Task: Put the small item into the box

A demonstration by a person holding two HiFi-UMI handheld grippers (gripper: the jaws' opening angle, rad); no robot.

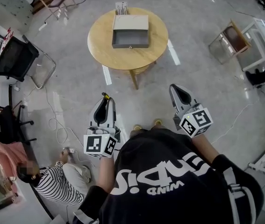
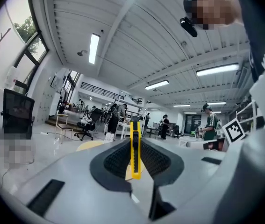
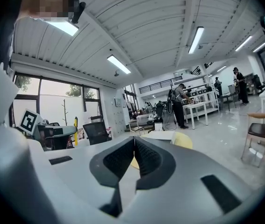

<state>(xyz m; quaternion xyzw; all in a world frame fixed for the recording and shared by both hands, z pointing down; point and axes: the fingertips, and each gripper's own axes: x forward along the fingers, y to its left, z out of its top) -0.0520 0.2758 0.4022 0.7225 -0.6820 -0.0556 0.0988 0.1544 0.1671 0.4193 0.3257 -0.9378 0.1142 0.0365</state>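
An open grey box (image 1: pixel 130 31) sits on a round wooden table (image 1: pixel 104 50) some way ahead of me. My left gripper (image 1: pixel 105 100) is shut on a slim yellow item with a black stripe (image 1: pixel 106 96), which stands upright between the jaws (image 2: pixel 134 148). My right gripper (image 1: pixel 175 88) is shut with nothing in it, its jaws meeting (image 3: pixel 134 141). Both grippers are held close to my body, well short of the table. The table's edge (image 2: pixel 89 145) shows low behind the left gripper, and the table (image 3: pixel 188 141) with the box's pale lid (image 3: pixel 162 135) shows past the right gripper.
A small white rack (image 1: pixel 121 8) stands behind the box. A black chair (image 1: pixel 15 59) is at the left, a wood-and-metal chair (image 1: pixel 229 40) at the right. A person in a striped shirt (image 1: pixel 60 181) crouches at lower left beside cables (image 1: pixel 53 120) on the floor.
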